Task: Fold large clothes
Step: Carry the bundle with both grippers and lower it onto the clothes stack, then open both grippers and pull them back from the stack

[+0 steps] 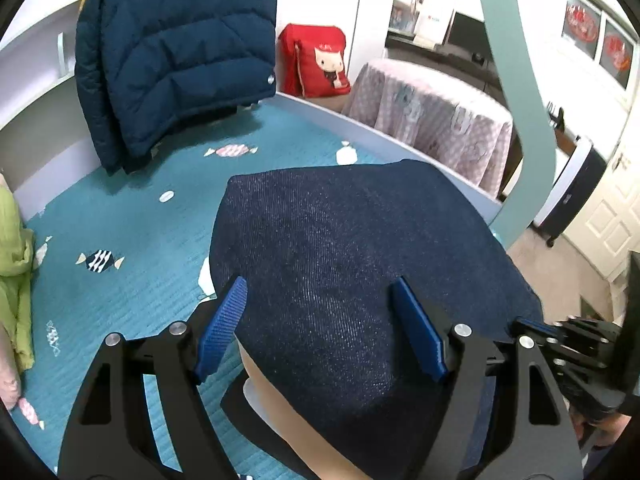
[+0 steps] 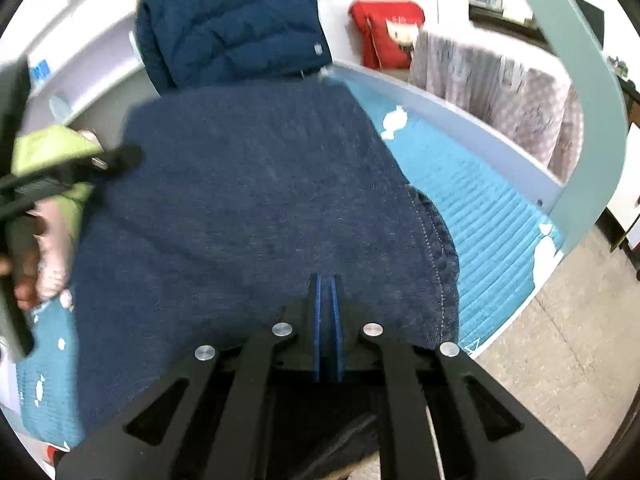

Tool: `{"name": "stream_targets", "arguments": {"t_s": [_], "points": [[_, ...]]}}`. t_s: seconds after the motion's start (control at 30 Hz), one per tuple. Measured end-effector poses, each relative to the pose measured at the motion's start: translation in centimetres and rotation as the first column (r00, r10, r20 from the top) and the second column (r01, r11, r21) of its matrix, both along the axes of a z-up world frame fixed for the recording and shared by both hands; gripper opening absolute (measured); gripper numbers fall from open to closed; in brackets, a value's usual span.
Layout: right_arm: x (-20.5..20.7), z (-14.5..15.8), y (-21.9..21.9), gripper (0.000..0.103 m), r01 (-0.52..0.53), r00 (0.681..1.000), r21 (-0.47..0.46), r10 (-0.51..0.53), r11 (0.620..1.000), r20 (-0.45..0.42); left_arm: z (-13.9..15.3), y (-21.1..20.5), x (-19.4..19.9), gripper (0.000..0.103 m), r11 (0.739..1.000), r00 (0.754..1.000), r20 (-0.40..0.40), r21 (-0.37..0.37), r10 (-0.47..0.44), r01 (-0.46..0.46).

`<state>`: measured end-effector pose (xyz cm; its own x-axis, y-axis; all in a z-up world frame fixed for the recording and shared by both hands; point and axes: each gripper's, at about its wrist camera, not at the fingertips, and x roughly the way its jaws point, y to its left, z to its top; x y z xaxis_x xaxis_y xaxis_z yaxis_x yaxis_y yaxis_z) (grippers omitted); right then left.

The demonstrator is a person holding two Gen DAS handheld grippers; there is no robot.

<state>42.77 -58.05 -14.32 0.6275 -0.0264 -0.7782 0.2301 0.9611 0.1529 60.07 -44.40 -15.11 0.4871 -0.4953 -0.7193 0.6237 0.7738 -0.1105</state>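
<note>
Teal quilted bed cover (image 1: 132, 216) with candy print carries the work; a pale blue rail (image 1: 360, 124) runs along the bed's far edge. Dark denim garment (image 1: 352, 264) lies folded near the bed's front edge, reaching toward the far rail in the right wrist view.

Left claw (image 1: 320, 332): blue fingers (image 1: 222, 328) spread wide apart, poised over the near part of the denim, one finger over its left edge, the other over its right part. Contact with the cloth cannot be judged.

Right claw (image 2: 327, 320): blue fingers pressed together at the denim's near edge, just left of a stitched hem (image 2: 434, 252). Whether cloth is pinched between them cannot be told.

Navy puffer jacket (image 1: 176, 52) hangs at the bed's far left corner. Green cloth (image 1: 16, 264) at the left edge. Red cushion (image 1: 316, 60) stands beyond the rail.
</note>
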Motion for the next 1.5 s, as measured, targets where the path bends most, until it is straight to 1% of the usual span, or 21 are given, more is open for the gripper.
{"name": "stream_targets", "arguments": {"t_s": [0.07, 0.13, 0.17, 0.23, 0.3, 0.33, 0.37, 0.47, 0.6, 0.7, 0.77, 0.83, 0.9, 0.97, 1.03, 1.13, 1.23, 1.27, 1.37, 1.4, 1.5], "points": [[-1.7, 2.2, 1.2, 0.007, -0.016, 0.999, -0.015, 0.017, 1.000, 0.045, 0.2, 0.4, -0.4, 0.078, 1.000, 1.000, 0.001, 0.007, 0.004, -0.004], [-3.2, 3.9, 3.1, 0.007, -0.087, 0.994, 0.029, 0.085, 0.996, 0.072, 0.3, 0.7, -0.6, 0.080, 1.000, 1.000, -0.011, 0.010, 0.018, -0.017], [-3.5, 4.1, 3.7, 0.007, -0.112, 0.992, 0.036, 0.109, 0.993, 0.062, 0.3, 0.9, -0.5, 0.080, 1.000, 0.999, -0.026, 0.005, 0.024, -0.024], [-3.5, 2.5, 5.6, 0.007, -0.166, 0.985, 0.055, 0.168, 0.985, -0.030, 0.2, 1.3, -0.4, 0.082, 0.999, 0.998, -0.055, -0.007, 0.036, -0.036], [-2.9, 0.0, 6.2, 0.007, -0.177, 0.979, 0.056, 0.182, 0.983, -0.096, 0.0, 1.3, -0.3, 0.088, 0.999, 0.996, -0.082, -0.002, 0.035, -0.036], [-2.5, -1.2, 5.8, 0.007, -0.163, 0.976, 0.098, 0.175, 0.982, -0.127, -0.4, 1.3, -0.3, 0.088, 1.000, 0.993, -0.120, -0.016, 0.018, -0.020], [-2.3, -1.8, 5.5, 0.007, -0.152, 0.976, 0.128, 0.170, 0.980, -0.139, -0.5, 1.4, -0.3, 0.088, 0.999, 0.991, -0.135, -0.029, 0.012, -0.016], [-2.1, -2.5, 4.2, 0.005, -0.125, 0.980, 0.201, 0.152, 0.972, -0.125, -0.6, 1.4, -0.6, 0.088, 0.999, 0.993, -0.120, -0.041, 0.016, -0.021], [-2.1, -2.3, 3.9, 0.006, -0.110, 0.983, 0.223, 0.139, 0.968, -0.117, -0.1, 2.1, -1.2, 0.088, 0.997, 0.993, -0.122, -0.070, 0.005, -0.014], [-2.3, -1.4, 4.2, 0.007, -0.089, 0.990, 0.204, 0.109, 0.975, -0.086, 1.1, 3.5, -2.7, 0.088, 0.995, 0.995, -0.099, -0.100, -0.020, 0.010], [-2.9, -0.3, 4.5, 0.018, -0.063, 0.996, 0.172, 0.072, 0.983, -0.047, 2.1, 4.8, -4.1, 0.088, 0.994, 0.998, -0.050, -0.110, -0.033, 0.027], [-3.6, 0.8, 4.7, 0.047, -0.051, 0.999, 0.164, 0.052, 0.985, -0.003, 3.0, 6.5, -5.6, 0.088, 0.993, 0.999, -0.006, -0.117, -0.032, 0.031], [-4.3, 2.2, 5.5, 0.048, -0.082, 0.996, 0.170, 0.074, 0.982, 0.051, 3.4, 8.9, -7.2, 0.089, 0.988, 1.000, -0.002, -0.151, -0.021, 0.021], [-4.6, 3.4, 6.7, 0.048, -0.092, 0.995, 0.110, 0.085, 0.990, 0.061, 3.4, 10.9, -8.6, 0.090, 0.985, 1.000, -0.006, -0.170, -0.016, 0.015], [-5.4, 4.5, 8.7, 0.059, -0.102, 0.993, 0.035, 0.099, 0.994, 0.069, 3.2, 13.1, -10.3, 0.091, 0.984, 1.000, -0.008, -0.176, 0.001, -0.003], [-6.5, 5.4, 11.8, 0.067, -0.147, 0.986, -0.035, 0.149, 0.988, 0.073, 2.6, 16.5, -13.0, 0.093, 0.983, 0.999, 0.002, -0.178, 0.038, -0.037], [-7.7, 5.5, 15.0, 0.078, -0.179, 0.981, -0.122, 0.186, 0.976, 0.048, 1.8, 19.5, -16.0, 0.095, 0.983, 0.995, 0.012, -0.157, 0.100, -0.097], [-8.0, 5.4, 15.7, 0.079, -0.178, 0.981, -0.137, 0.186, 0.974, 0.046, 1.5, 20.4, -17.3, 0.096, 0.983, 0.993, 0.015, -0.142, 0.120, -0.117], [-10.1, 4.9, 18.4, 0.085, -0.166, 0.984, -0.183, 0.174, 0.969, 0.025, 1.0, 22.7, -20.3, 0.098, 0.977, 0.986, 0.024, -0.141, 0.164, -0.159], [-10.9, 4.8, 19.4, 0.089, -0.154, 0.986, -0.196, 0.163, 0.968, 0.030, 0.9, 23.3, -21.2, 0.098, 0.975, 0.984, 0.027, -0.138, 0.177, -0.171], [-13.3, 4.7, 21.8, 0.091, -0.134, 0.989, -0.238, 0.146, 0.962, 0.036, 0.4, 25.3, -24.4, 0.098, 0.967, 0.975, 0.037, -0.138, 0.219, -0.212]]}}
